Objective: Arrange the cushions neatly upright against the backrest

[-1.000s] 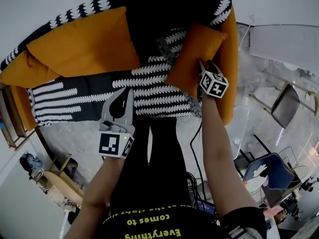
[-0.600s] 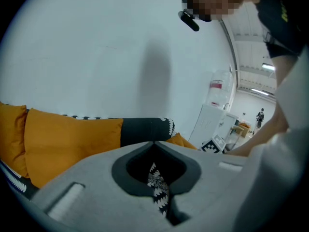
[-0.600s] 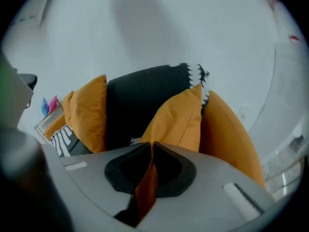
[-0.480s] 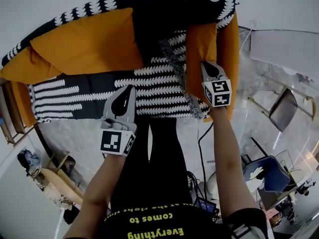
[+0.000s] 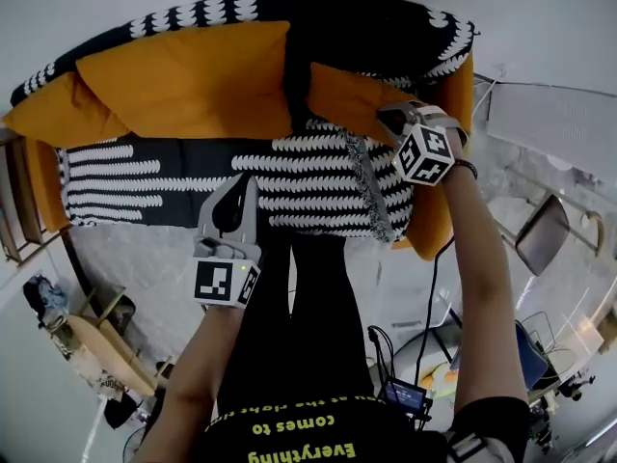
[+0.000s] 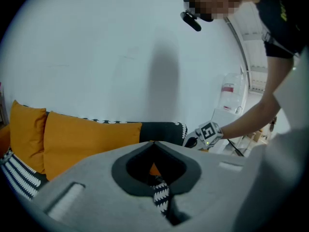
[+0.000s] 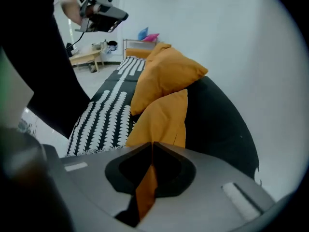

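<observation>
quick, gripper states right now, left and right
left gripper: closed, apparently empty
right gripper: closed on the edge of the small orange cushion

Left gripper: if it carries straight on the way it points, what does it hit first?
Most likely the black-and-white patterned throw on the sofa: the shut left gripper angles down over its front edge. Depth is unclear; the large orange cushion lies behind.
</observation>
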A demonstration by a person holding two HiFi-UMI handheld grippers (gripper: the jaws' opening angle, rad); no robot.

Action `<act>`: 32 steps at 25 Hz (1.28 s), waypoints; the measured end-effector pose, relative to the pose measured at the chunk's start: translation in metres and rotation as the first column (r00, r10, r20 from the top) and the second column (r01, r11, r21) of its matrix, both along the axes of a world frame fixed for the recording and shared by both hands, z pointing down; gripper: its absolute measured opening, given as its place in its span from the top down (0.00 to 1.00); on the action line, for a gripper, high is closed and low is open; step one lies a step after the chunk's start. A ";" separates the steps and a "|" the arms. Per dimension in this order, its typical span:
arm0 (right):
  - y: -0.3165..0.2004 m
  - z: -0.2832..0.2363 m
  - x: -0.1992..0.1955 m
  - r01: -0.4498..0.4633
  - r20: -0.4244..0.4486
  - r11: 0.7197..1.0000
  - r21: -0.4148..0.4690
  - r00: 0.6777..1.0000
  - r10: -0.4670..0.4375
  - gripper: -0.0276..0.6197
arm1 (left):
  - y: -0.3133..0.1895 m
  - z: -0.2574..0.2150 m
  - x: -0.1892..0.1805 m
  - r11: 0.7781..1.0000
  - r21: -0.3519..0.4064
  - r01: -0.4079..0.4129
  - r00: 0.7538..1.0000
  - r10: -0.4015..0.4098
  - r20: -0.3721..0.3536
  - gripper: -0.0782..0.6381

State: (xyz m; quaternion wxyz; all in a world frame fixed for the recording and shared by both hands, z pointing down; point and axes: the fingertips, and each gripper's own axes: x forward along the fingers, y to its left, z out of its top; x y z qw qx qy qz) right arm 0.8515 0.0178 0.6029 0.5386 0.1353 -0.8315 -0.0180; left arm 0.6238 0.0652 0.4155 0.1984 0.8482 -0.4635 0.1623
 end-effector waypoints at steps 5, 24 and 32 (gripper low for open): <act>-0.066 0.019 -0.012 -0.125 0.031 0.991 0.051 0.992 0.124 0.88 | 0.007 0.005 -0.018 0.999 -0.016 0.047 0.999 -0.046 0.011 0.89; -0.008 -0.324 0.016 -0.882 0.797 0.464 0.087 0.341 0.498 0.94 | -0.036 -0.109 -0.057 0.980 0.193 0.050 0.999 -0.046 -0.024 0.89; 0.045 -0.435 -0.023 -0.897 0.866 0.427 0.116 0.302 0.399 0.94 | -0.030 -0.197 -0.062 0.952 0.305 -0.025 1.000 0.025 0.004 0.89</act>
